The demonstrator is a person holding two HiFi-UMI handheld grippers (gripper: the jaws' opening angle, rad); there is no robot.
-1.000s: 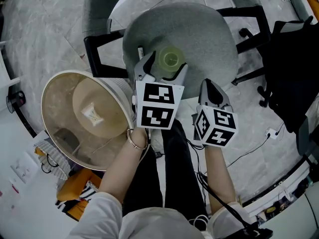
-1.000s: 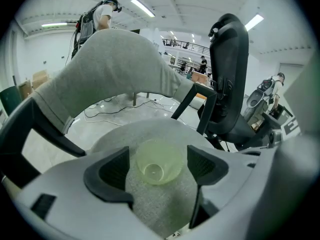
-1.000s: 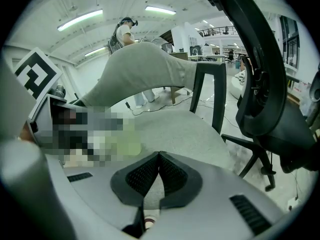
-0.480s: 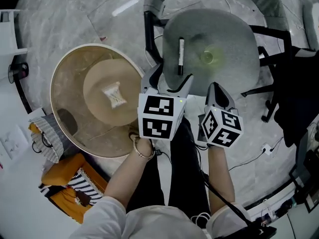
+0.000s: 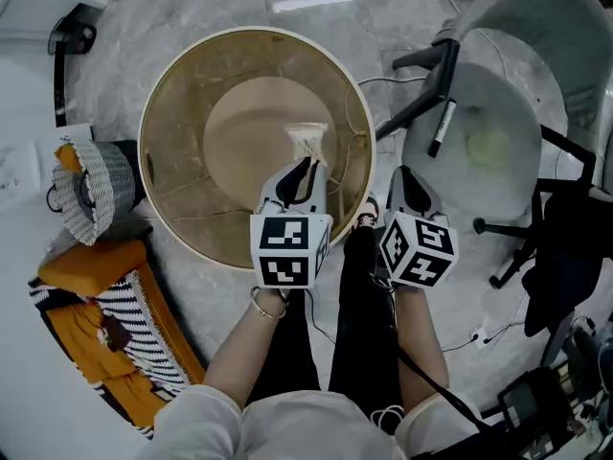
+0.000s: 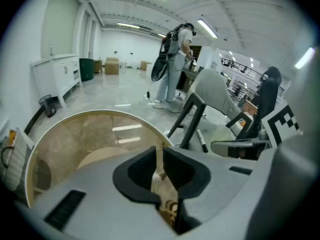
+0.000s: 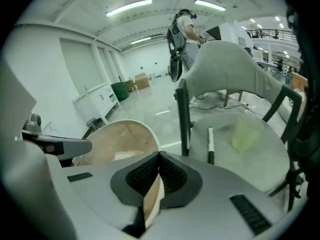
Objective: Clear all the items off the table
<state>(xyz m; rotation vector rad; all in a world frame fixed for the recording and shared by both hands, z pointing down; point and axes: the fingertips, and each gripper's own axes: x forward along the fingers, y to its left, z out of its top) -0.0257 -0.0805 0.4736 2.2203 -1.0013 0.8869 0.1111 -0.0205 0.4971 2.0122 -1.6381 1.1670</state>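
Observation:
A small tan packet [image 5: 306,142] stands on the round glass-topped table [image 5: 192,84], near its middle. My left gripper [image 5: 303,169] reaches over the near rim, and its jaws are closing on the packet [image 6: 157,176], which shows pinched between the pads in the left gripper view [image 6: 160,151]. To the right, over the table's edge, my right gripper [image 5: 406,178] is shut with nothing clearly in it [image 7: 159,156]. A black marker [image 5: 441,127] and a pale green cup [image 5: 488,147] lie on the grey chair seat [image 5: 522,94] at the right.
A striped basket [image 5: 96,185] and an orange striped cloth [image 5: 105,305] lie on the floor left of the table. Cables run across the floor by the chair legs. Far off, a person [image 6: 175,59] stands in the hall.
The view has swung from the chair to the round table. My left gripper moved from the chair seat, jaws wide, to the packet and closed round it. The right gripper stays shut.

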